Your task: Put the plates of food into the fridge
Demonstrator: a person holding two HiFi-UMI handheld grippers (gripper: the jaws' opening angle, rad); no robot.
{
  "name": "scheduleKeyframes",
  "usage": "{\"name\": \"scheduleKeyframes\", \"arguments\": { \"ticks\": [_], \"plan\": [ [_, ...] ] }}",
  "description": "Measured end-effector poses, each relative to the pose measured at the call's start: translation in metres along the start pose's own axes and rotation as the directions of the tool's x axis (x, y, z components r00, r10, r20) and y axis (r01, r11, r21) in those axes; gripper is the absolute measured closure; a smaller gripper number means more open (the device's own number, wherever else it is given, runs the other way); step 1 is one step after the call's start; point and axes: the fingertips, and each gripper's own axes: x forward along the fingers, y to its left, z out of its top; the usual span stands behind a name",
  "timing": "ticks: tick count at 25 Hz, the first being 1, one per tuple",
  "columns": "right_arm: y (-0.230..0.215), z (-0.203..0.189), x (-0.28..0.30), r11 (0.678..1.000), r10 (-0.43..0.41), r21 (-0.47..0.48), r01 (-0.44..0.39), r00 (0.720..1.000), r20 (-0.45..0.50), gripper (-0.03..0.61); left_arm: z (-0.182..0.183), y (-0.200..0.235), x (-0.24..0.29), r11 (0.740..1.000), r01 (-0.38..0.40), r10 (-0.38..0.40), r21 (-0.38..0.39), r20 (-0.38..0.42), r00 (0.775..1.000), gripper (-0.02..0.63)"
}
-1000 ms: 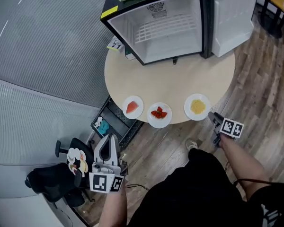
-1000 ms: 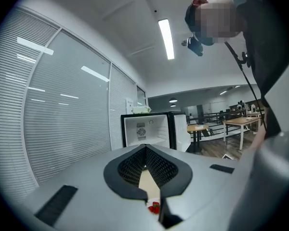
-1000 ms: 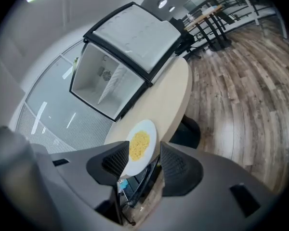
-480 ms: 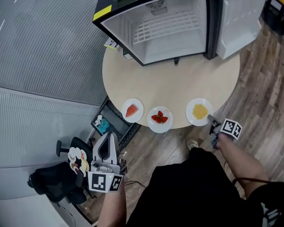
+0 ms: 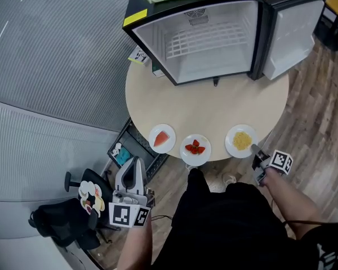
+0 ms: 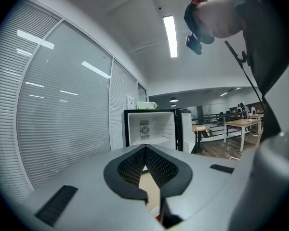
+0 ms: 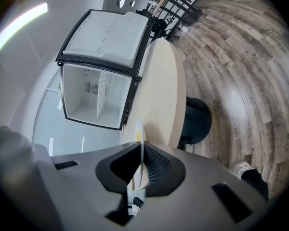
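One dish, the yellow-food plate point(image 5: 241, 141) at the table's point(image 5: 214, 108) 5 o'clock edge, is getting its rim pinched as the right gripper point(image 5: 254, 149), gaping a second ago, is closing its jaws (fridge point(image 5: 214, 44) carry likely starting)

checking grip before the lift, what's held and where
Right gripper jaws are closing on the near rim of the yellow-food plate; left gripper holds nothing.

— How did the left gripper point(image 5: 134, 162) stand?
— Low beside the hip, pointing forward, jaws together and empty.
— And the right gripper point(image 5: 254, 149)?
— Its arm was stretched forward, and its jaws were closing on a plate point(image 5: 231, 145) rim.
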Motion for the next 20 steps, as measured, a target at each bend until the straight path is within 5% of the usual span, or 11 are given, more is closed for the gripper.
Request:
{"name": "scheduleKeyframes", "arguments": {
  "ticks": [8, 20],
  "plan": [
    [0.062, 0.013, 0.014, 0.985, 0.157, 0.052, -0.163, 0.982, 0.108, 0.560, 0.006, 0.024, 0.048, 0.995, 0.097, -0.096, -0.011, 0.045, 0.994, 0.609],
    [0.163, 0.022, 0.076, 0.964, 0.212, 0.115, -0.241, 0.953, 0.217, 0.560, 0.004, 0.083, 0.106, 0.980, 0.193, -0.190, -0.038, 0.062, 0.980, 0.609]
  ]
}}
